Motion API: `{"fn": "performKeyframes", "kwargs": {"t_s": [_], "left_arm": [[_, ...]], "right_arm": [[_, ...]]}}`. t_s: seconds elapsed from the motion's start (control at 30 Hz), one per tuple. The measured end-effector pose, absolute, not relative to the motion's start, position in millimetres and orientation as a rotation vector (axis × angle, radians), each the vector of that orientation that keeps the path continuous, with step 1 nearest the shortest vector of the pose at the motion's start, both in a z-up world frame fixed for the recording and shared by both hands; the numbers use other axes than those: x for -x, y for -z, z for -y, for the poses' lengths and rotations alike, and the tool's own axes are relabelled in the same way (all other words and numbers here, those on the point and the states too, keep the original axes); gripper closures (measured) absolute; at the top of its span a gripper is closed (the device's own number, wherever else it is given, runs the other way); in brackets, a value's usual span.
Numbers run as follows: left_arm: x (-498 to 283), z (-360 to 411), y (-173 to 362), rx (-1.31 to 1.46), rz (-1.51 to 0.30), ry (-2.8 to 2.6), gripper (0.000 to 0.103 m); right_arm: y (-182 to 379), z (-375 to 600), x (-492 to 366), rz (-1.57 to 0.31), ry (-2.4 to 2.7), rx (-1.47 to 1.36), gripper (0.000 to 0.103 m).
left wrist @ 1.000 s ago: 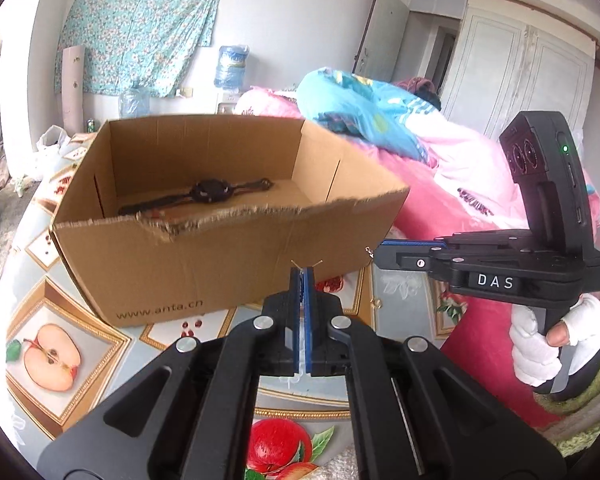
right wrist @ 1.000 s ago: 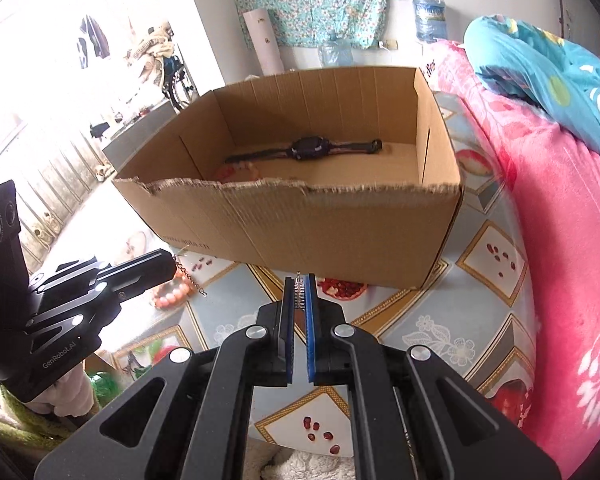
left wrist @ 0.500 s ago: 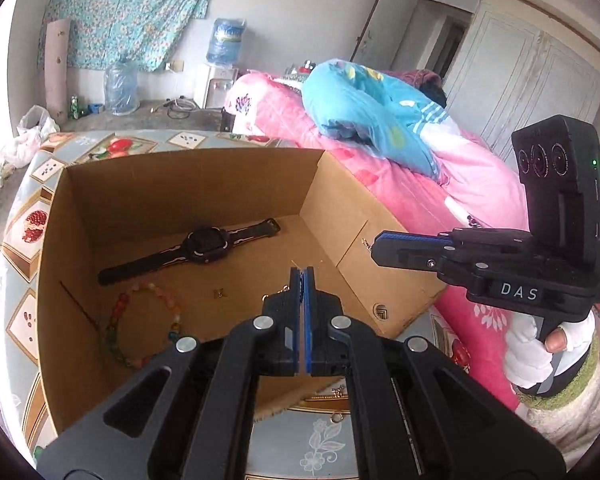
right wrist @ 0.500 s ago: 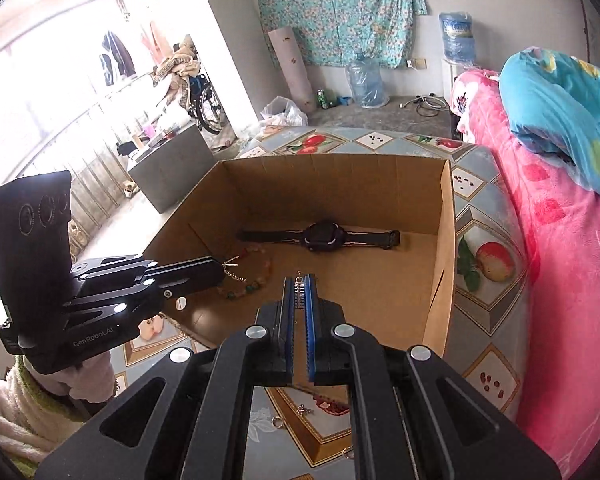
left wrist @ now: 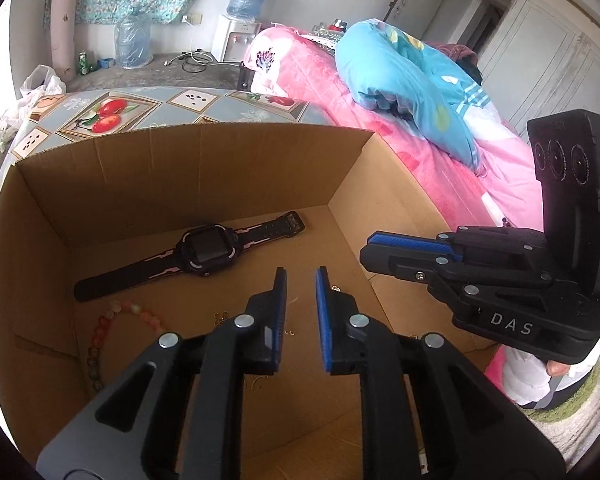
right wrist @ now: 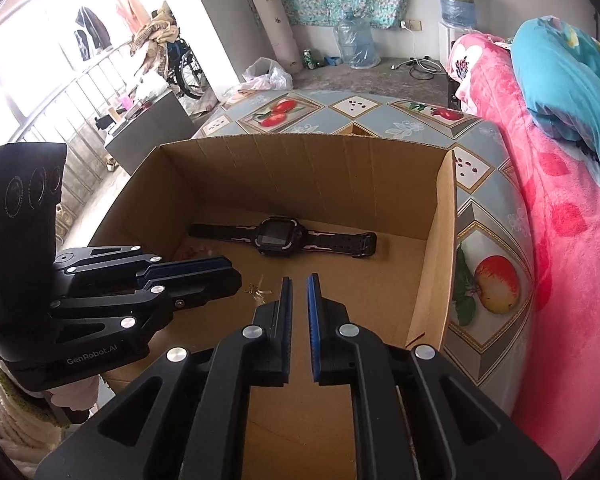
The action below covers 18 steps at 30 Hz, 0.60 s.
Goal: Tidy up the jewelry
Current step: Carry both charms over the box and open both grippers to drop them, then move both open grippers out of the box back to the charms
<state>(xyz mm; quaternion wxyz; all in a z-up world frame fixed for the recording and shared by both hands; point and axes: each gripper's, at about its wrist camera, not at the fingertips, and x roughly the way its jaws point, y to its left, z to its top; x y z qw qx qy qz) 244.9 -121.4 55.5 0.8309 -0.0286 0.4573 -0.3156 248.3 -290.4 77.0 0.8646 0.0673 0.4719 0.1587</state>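
Both claws over the cardboard box (left wrist: 204, 168) — left claw (left wrist: 301, 276) and right claw (right wrist: 299, 282) opening, nothing between the jaws. Smartwatch (left wrist: 204, 246), bead bracelet (left wrist: 112, 332), thin gold chain (right wrist: 258, 290) lie on box floor. Remaining items: can't tell.

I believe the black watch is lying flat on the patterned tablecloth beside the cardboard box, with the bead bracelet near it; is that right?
Not quite: the black watch lies flat on the floor inside the cardboard box, not on the tablecloth beside it. The bead bracelet is indeed near it, as the left wrist view shows.
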Motion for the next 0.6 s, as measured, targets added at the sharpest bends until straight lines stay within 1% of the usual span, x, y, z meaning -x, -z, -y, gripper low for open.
{"fn": "performKeyframes", "kwargs": {"t_s": [0.27,0.5,0.6], "left_arm": [[-244,119,-57,0.077,-0.938,0.671,0.089],[-211,103,-88,0.088,-0.784,0.696,0.089],[-186,86,-101,0.107,-0.71,0.71,0.086]], "right_arm": [[-87,300,-241,-0.93,-0.322,-0.162,0.094],[-114,311,-210,-0.815,-0.332,-0.198,0.094],[-128,313,-184,-0.741,-0.33,-0.19,0.094]]}}
